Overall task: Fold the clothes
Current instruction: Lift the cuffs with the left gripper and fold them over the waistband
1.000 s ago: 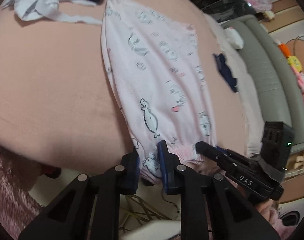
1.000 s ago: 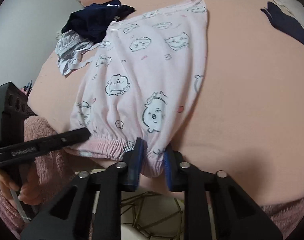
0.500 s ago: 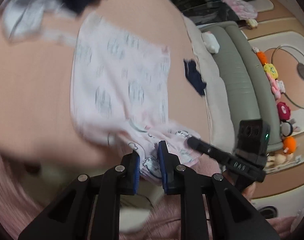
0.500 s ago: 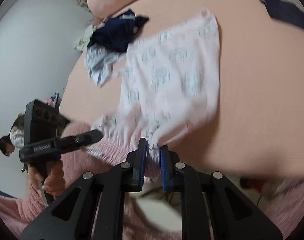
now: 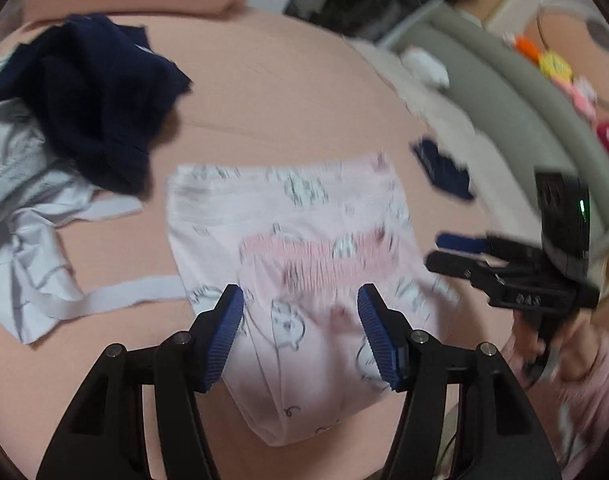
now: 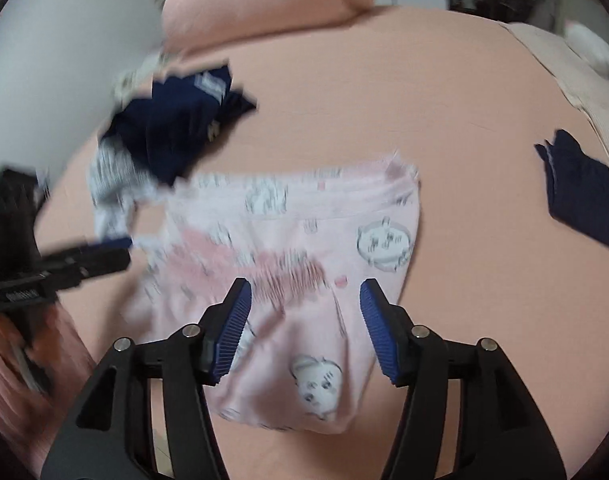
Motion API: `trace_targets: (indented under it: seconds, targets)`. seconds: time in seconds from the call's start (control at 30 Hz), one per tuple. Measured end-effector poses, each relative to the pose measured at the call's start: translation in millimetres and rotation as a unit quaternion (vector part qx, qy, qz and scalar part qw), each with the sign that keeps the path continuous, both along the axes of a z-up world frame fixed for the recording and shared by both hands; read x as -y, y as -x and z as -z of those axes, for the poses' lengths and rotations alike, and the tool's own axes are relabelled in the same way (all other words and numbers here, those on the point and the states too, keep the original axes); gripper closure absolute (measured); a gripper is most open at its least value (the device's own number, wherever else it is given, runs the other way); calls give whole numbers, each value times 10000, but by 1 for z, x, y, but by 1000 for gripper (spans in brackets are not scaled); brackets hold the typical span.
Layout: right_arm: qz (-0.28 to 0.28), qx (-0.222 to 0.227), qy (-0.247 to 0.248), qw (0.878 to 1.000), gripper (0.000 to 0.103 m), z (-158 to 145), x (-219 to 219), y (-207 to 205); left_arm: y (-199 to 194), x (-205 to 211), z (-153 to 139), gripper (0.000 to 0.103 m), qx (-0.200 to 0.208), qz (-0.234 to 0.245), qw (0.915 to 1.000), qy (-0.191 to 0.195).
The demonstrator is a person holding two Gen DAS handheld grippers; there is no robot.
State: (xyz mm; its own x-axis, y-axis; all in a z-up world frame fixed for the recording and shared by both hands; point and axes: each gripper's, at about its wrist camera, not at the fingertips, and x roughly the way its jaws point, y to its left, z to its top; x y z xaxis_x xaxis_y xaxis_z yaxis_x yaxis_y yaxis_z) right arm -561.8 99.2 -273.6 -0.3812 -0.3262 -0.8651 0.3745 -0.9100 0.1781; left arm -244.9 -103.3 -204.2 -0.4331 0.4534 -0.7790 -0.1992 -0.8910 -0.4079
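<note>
Both tools released above the folded pink pants on the bed.

The left tool (image 5: 300, 330) has its blue pads spread wide and grips nothing; the right tool (image 6: 302, 326) stands just as wide, also holding nothing. Under and just beyond both lies the pink pants (image 5: 304, 264), printed with small cartoon faces, doubled over so the gathered pink cuff band (image 5: 324, 258) rests on top near the middle, with the fold at the near edge of the bed (image 5: 288, 112). The picture is blurred, so finer creases cannot be told. To the far left sits a dark navy garment (image 5: 96, 92) on top of a pale striped garment (image 5: 20, 208) with loose straps reaching toward the pants. To the right, apart from the pants, lies a small navy piece (image 6: 580, 192). A pink pillow (image 6: 264, 4) lies at the far edge.
</note>
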Motion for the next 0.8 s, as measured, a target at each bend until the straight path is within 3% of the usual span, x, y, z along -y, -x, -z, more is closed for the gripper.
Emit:
trace_targets:
  seconds: [0.13,0.23,0.27,0.3,0.33,0.37,0.4,0.5,0.6,0.7,0.8]
  targets:
    - [-338,317,-364,9983,45,25,7,2,-3,-13,16,43,370,4,9992,174]
    - [-382,470,-352,9975,45,37,8,-1,-5,-17,25,45,488,-145,9980,367]
    - [-346,463,-271,9980,45,38,6,-2,-7,-18,25,59,451,-148,9981,393]
    - [-302,445,-175,9984,50,38,3,-4,-8,-19,25,70,439,-100,9983,363]
    - [-258,427,-79,9987,72,39,0,-5,-10,-18,24,89,423,-46,9987,288]
    - [-297,435,92,9986,88,36,-1,-6,-11,-18,20,94,403,35,9991,144]
    - [-353,447,278,9980,98,32,-3,-6,-11,-16,15,95,386,109,9992,-13]
    - [-380,399,559,9969,99,20,-7,-4,-6,-8,-6,95,191,-4,9996,-211]
    - [-258,208,413,9986,99,2,-10,1,2,-2,-29,95,-105,-102,9998,-161]
    - [-160,-213,358,9990,99,-21,-10,7,16,0,-46,95,-433,-139,9989,-132]
    - [-102,-548,353,9978,99,-36,-4,18,34,4,-45,95,-476,-314,9983,-98]
